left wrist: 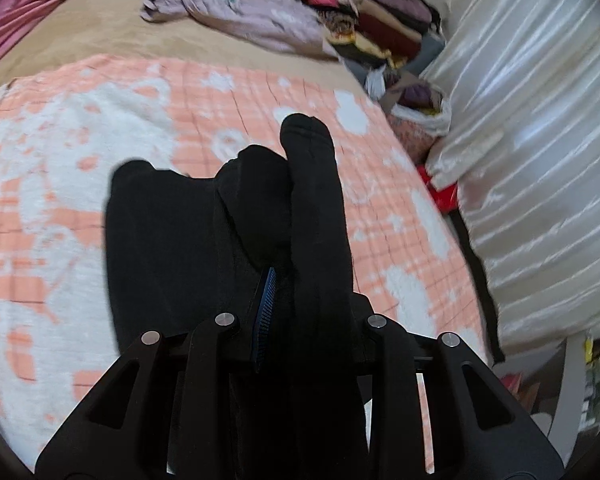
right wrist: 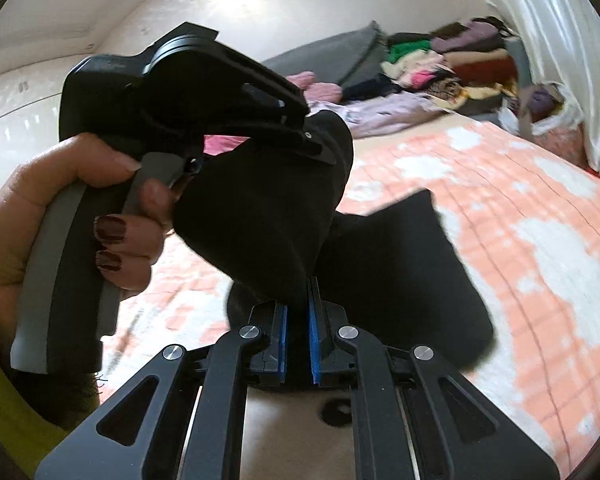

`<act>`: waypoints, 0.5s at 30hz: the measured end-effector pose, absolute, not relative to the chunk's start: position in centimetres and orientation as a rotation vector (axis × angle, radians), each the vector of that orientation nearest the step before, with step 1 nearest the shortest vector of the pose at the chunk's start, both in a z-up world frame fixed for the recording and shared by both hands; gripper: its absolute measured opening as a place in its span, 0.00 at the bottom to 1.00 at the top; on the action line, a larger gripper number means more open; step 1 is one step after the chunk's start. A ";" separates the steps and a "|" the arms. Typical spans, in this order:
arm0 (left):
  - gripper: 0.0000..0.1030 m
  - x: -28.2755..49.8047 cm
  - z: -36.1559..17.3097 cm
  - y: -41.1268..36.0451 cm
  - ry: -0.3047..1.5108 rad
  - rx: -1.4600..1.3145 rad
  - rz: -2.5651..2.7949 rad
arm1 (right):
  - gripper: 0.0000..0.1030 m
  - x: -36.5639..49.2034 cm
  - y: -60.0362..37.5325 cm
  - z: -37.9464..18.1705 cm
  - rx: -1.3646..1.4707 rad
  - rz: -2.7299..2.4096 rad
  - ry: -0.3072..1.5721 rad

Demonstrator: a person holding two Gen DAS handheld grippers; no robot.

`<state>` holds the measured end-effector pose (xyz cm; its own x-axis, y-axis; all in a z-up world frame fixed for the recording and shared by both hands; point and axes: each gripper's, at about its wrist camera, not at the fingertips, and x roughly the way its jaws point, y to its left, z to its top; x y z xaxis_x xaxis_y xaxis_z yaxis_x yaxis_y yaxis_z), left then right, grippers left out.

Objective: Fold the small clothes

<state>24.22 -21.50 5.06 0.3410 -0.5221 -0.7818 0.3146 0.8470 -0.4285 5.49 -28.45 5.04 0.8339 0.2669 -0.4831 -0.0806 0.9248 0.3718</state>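
While both views look down over a bed, a black garment (left wrist: 204,236) hangs in the middle of each frame, lifted above a peach and white patterned blanket (left wrist: 60,168). In the left wrist view, the left gripper (left wrist: 296,300) rises from the bottom centre, and the dark cloth drapes over and between its fingers, so it appears to be pinching the cloth, with one blue pad (left wrist: 264,312) showing beside the fabric. A rounded end of the cloth reaches up to the frame's centre. At the upper centre lies a crumpled lilac garment (left wrist: 244,16), and to its right a stack of folded clothes (left wrist: 375,20) in many colours. A white curtain (left wrist: 539,120) fills the right side.

In the right wrist view, the right gripper (right wrist: 298,320) at the bottom centre has its blue pads pressed together on a thin fold of the same black cloth. At the left, a hand (right wrist: 80,208) with dark painted nails grips the handle of the other gripper, whose front is buried in the cloth.
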 end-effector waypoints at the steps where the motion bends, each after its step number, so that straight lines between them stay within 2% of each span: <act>1: 0.20 24.2 4.3 -22.4 1.112 -0.200 -0.548 | 0.08 5.2 -29.0 4.3 0.358 0.172 0.573; 4: 0.24 24.2 2.6 -24.5 1.138 -0.144 -0.552 | 0.08 5.1 -30.2 2.8 0.391 0.146 0.606; 6: 0.33 24.1 2.0 -25.6 1.138 -0.112 -0.573 | 0.09 5.2 -30.6 2.1 0.409 0.130 0.624; 9: 0.52 23.9 2.0 -26.3 1.157 -0.116 -0.636 | 0.13 5.6 -31.1 1.6 0.433 0.118 0.643; 10: 0.61 23.8 2.2 -26.2 1.158 -0.131 -0.653 | 0.17 5.6 -31.4 1.3 0.441 0.110 0.655; 12: 0.61 23.5 3.6 -25.1 1.105 -0.155 -0.671 | 0.24 5.7 -32.0 0.8 0.480 0.096 0.678; 15: 0.61 22.8 5.4 -22.7 1.027 -0.146 -0.651 | 0.27 5.3 -33.2 0.5 0.544 0.080 0.686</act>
<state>22.75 -22.66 5.41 0.3492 -0.5657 -0.7470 0.4340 0.8042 -0.4062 5.33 -33.17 0.46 0.7763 0.2452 -0.5808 0.1050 0.8581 0.5026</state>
